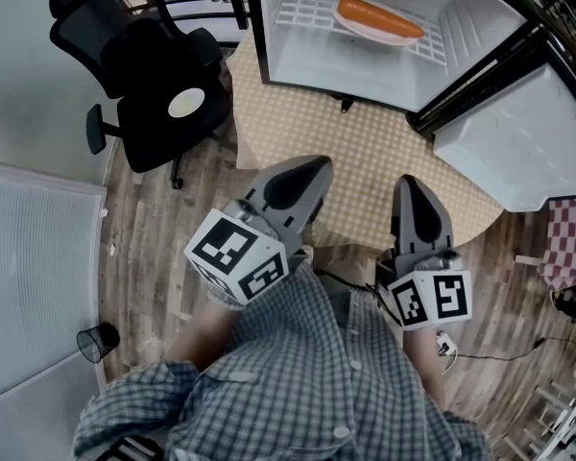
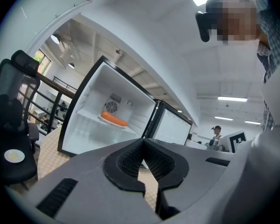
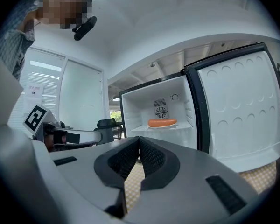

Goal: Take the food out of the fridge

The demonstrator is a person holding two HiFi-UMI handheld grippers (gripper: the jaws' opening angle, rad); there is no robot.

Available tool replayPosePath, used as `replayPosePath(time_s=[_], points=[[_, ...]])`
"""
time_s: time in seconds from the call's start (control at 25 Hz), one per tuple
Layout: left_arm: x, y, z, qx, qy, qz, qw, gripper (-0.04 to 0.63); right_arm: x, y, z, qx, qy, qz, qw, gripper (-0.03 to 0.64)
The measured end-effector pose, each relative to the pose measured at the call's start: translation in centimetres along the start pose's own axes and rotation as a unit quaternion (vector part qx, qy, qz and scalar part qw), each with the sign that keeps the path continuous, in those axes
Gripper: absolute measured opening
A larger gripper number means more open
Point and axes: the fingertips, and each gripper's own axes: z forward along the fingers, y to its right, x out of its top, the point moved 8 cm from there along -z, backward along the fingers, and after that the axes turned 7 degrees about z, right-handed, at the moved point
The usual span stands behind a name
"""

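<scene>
An orange sausage [image 1: 379, 13] lies on a white plate [image 1: 365, 33] on the wire shelf of the open white fridge [image 1: 298, 65]. Both gripper views show it too: sausage [image 2: 115, 119] and sausage [image 3: 162, 122]. My left gripper [image 1: 319, 163] and right gripper [image 1: 409, 181] are both shut with nothing in them. They point level toward the fridge from some way back, above the patterned mat. The left gripper [image 2: 143, 140] and right gripper [image 3: 139, 139] show their pads pressed together at the tips.
The fridge door [image 1: 504, 152] stands swung open at the right. A black office chair [image 1: 163, 94] with a small plate on its seat stands left of the fridge. A beige mat [image 1: 365, 161] lies before the fridge. A white panel [image 1: 29, 277] is at the left.
</scene>
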Motion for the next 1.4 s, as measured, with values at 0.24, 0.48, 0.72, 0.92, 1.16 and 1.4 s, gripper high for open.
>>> replayPosePath(time_s=[0.24,0.48,0.72,0.92,1.16,1.4], points=[[-0.4,-1.0,0.9,0.003,-0.004,-0.012,0.9999,0.005,0.0,0.5,1.2,0.0,-0.016,-0.006,1.0,0.011],[-0.1,-2.4,2.3,0.015,-0.004,-0.018,0.9997,0.005,-0.1,1.4,3.5,0.018,-0.027,-0.012,0.999,0.011],[1.3,-3.7,4.1,0.033,0.01,-0.014,0.9993,0.005,0.6,2.9,6.7,0.029,-0.045,0.013,0.998,0.011],[2.0,-4.9,6.3,0.045,0.02,-0.014,0.9987,0.005,0.8,5.3,9.6,0.03,-0.058,0.089,0.994,0.011],[2.1,-6.9,10.2,0.042,0.019,-0.062,0.9971,0.005,1.4,8.2,13.1,0.035,-0.064,0.145,0.987,0.011],[2.0,-8.8,14.2,0.029,0.032,-0.141,0.989,0.005,1.8,10.8,16.2,0.044,-0.052,0.232,0.97,0.011]])
